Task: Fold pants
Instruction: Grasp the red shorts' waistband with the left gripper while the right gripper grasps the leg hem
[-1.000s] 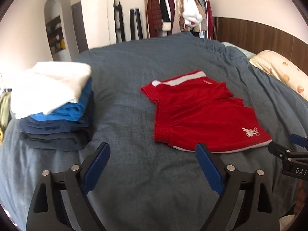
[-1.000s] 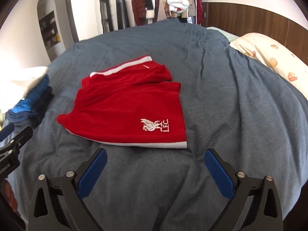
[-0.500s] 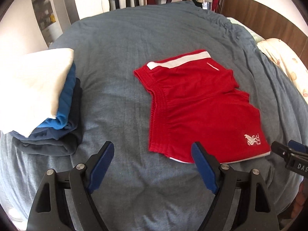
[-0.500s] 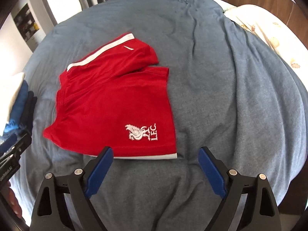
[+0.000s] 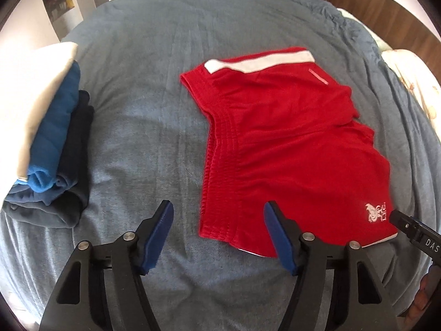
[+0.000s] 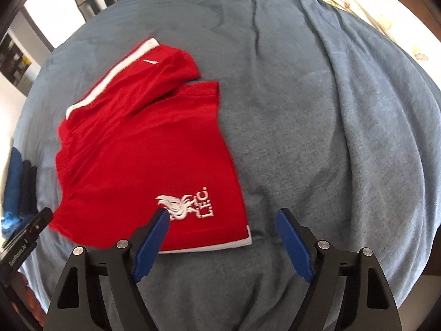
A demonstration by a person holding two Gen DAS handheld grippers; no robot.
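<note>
You've lowered both grippers closer over the red shorts (image 5: pixel 278 143); left gripper (image 5: pixel 217 234) and right gripper (image 6: pixel 222 237) hover, jaws released.

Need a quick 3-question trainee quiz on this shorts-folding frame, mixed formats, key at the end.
1. True or false: the left gripper is shut on the red shorts.
2. Which end of the shorts lies between the right gripper fingers' line of sight: A) waistband corner, B) crest-side hem corner?
3. Fill in: the folded clothes stack sits on the shorts' ____ side in the left wrist view.

Key: 1 false; 2 B; 3 left.
</note>
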